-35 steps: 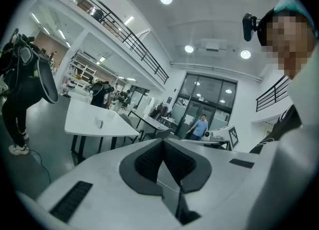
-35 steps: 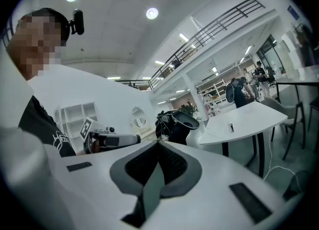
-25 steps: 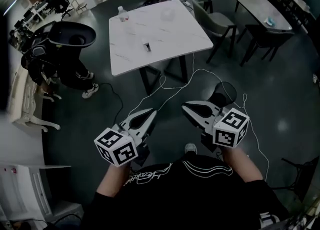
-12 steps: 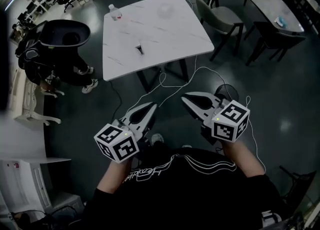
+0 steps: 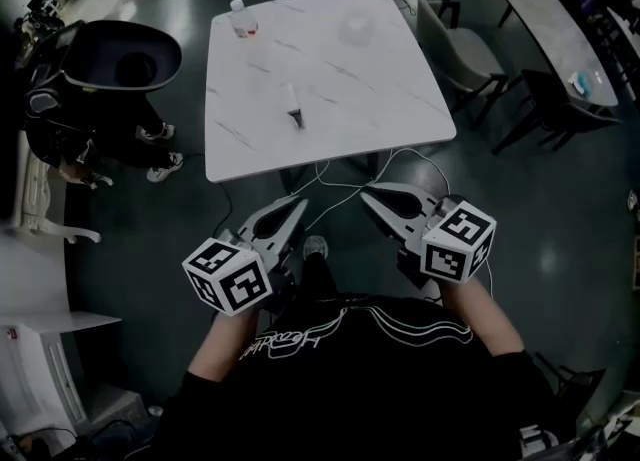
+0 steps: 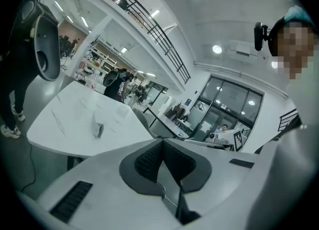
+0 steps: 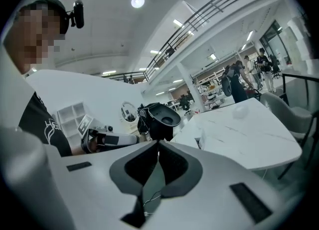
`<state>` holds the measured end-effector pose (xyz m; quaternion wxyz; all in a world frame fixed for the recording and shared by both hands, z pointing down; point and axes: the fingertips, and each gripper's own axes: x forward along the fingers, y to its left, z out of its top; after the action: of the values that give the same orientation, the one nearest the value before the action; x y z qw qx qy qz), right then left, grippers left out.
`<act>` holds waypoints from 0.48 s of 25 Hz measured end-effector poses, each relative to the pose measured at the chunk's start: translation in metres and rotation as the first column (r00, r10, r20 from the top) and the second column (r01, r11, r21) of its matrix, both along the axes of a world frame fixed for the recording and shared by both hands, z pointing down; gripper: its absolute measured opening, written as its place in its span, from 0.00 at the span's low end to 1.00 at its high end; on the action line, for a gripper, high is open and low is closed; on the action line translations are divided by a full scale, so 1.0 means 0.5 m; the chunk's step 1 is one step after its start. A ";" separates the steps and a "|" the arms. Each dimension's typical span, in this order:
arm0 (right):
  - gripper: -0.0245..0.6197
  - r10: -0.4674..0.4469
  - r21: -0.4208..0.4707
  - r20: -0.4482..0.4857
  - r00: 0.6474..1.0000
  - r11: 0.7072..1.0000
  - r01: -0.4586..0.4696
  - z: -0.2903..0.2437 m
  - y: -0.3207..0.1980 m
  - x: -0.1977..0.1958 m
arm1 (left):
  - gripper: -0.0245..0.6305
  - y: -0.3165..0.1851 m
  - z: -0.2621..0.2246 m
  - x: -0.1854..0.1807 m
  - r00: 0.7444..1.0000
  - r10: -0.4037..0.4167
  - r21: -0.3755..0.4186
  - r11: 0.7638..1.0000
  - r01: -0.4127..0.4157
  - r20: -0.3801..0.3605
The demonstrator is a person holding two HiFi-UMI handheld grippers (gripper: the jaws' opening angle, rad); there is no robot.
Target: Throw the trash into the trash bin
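Trash (image 5: 293, 109) lies on the far table (image 5: 400, 99); we find left gripper (image 5: 296, 208) and right gripper (image 5: 372, 194) pressed together, empty. Floor cables (image 5: 345, 184) could snag our approach.

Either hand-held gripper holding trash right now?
No: left hand-held gripper and right hand-held gripper both show jaws shut together, nothing between them.

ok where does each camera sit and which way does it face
head view: on the person's head, steeply down onto the table; left gripper, right gripper and forearms show.
left gripper view: on that gripper, facing the table along shut jaws; person's head shows.
right gripper view: on that gripper, facing the table along shut jaws; person's head and left gripper show.
all three share the table.
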<state>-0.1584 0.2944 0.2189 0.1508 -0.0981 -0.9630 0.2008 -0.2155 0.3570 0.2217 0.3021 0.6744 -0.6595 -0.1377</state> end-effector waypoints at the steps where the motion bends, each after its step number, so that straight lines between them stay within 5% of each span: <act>1: 0.09 0.001 0.004 -0.004 1.000 1.000 -0.001 0.004 -0.009 -0.030 | 0.04 -0.010 0.004 -0.028 1.000 0.000 -0.003 1.000 0.000 -0.002; 7: 0.09 0.000 -0.014 0.004 1.000 1.000 0.000 0.025 -0.048 -0.206 | 0.04 -0.062 0.036 -0.201 1.000 0.001 -0.045 0.999 -0.001 0.004; 12: 0.10 0.022 0.052 -0.063 0.998 0.998 -0.019 0.056 -0.091 -0.324 | 0.04 -0.090 0.077 -0.293 0.999 0.017 -0.073 0.997 -0.020 -0.045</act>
<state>-0.3206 0.2487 0.2470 0.1816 -0.0779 -0.9635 0.1807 -0.3619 0.3120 0.2600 0.3426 0.6656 -0.6510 -0.1254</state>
